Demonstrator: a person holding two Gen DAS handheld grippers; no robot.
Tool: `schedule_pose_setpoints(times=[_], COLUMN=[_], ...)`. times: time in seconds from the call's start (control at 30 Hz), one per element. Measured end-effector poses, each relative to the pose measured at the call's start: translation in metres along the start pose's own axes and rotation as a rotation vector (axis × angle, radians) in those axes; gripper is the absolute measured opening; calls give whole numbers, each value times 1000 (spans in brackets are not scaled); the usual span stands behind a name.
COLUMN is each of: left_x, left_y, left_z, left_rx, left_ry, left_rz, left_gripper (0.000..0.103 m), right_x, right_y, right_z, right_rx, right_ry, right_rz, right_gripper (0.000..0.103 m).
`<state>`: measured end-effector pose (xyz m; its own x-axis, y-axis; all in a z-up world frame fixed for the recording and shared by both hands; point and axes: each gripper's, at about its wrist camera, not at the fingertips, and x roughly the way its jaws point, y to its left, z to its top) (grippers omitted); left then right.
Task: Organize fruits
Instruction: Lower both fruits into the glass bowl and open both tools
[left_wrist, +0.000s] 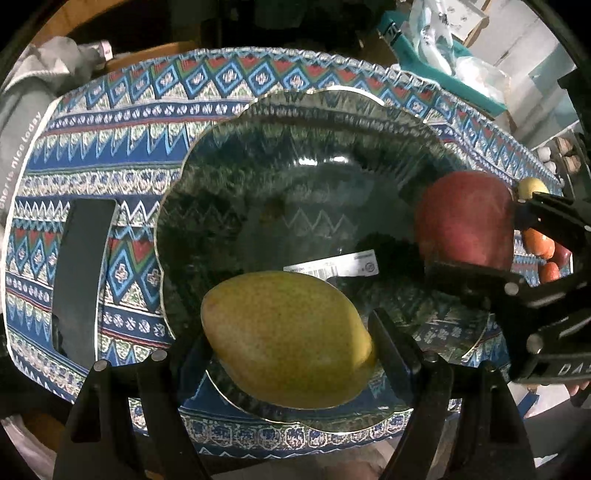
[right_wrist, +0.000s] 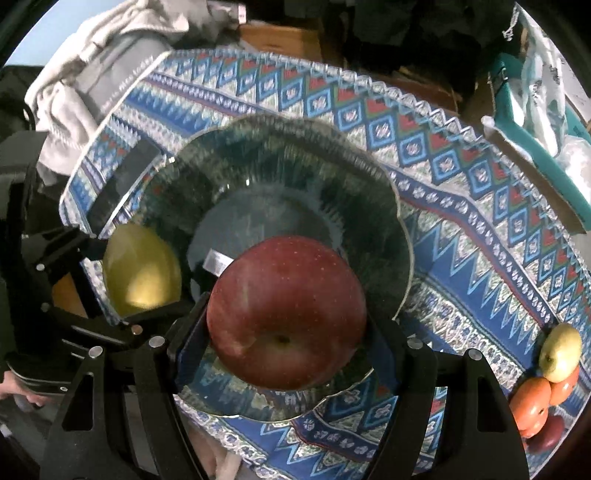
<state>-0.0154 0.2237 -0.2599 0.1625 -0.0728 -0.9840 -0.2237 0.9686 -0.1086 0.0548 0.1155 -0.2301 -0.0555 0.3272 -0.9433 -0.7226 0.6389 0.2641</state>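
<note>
Item: fruit sorting at the glass plate (left_wrist: 229, 122), on a patterned cloth (left_wrist: 122, 122). We held one mango (left_wrist: 288, 339) in our left gripper (left_wrist: 291, 343), jaws closed narrowly on its flanks, over the plate's near rim — carried there, we judged, to be set down inside. We held one red apple (right_wrist: 286, 314) in our right gripper (right_wrist: 286, 325), likewise clamped from both sides, above the near part of the same plate, so both fruits seemed bound for one dish. Count: two fruits in hand, none yet resting in the plate, which showed only a white label (left_wrist: 332, 267) through its base. At the cloth's far right lay a loose heap (right_wrist: 546, 387) — one yellow-green fruit, two orange, one dark red, as far as we could tell. One dark flat object (left_wrist: 83, 280) lay left of the plate.
</note>
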Motion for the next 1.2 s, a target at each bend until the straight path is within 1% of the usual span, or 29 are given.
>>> schedule_pose_setpoints(times=[0.23,0.3,0.37,0.43,0.47,0.5,0.57,0.63,0.77,0.87,0.97,1.07,1.2], left_x=[20,20,17,16,16,14,8,2,-16,-33,-51,-71,-90], left_y=[2,-1,-3,-3,-4,-3,-1,0,6,3,0,-3,-18], left_z=[-2,-2,-1,-1,-1,-1,-2,-3,-5,-4,-1,1,9], left_rx=[-22,-19,-15,-14,-13,-12,-13,-22,-39,-49,-53,-61,-52], left_ry=[65,58,50,51,49,43,29,22,-11,-43,-83,-130,-199], left_rz=[2,2,10,17,23,36,55,31,45,21,8,-29,-52], left_gripper=[82,79,79,79,84,86,87,87,86,87,86,87,87], right_x=[13,16,16,14,12,8,-1,-12,-36,-54,-71,-92,-123], right_y=[-3,-4,-6,-5,-4,-4,-5,-5,-4,-5,-3,-2,-4], right_z=[-2,-4,-4,-5,-5,-4,-3,-2,-1,-2,-5,-12,-23], right_rx=[16,18,31,26,27,37,46,48,57,58,50,29,11], right_ry=[32,41,39,35,27,8,-18,-51,-113,-156,-186,-230,-296], right_rz=[-10,-3,14,-3,5,11,19,22,15,7,-11,-36,-108], right_gripper=[76,76,76,76,76,76,76,76,76,76,76,76,76])
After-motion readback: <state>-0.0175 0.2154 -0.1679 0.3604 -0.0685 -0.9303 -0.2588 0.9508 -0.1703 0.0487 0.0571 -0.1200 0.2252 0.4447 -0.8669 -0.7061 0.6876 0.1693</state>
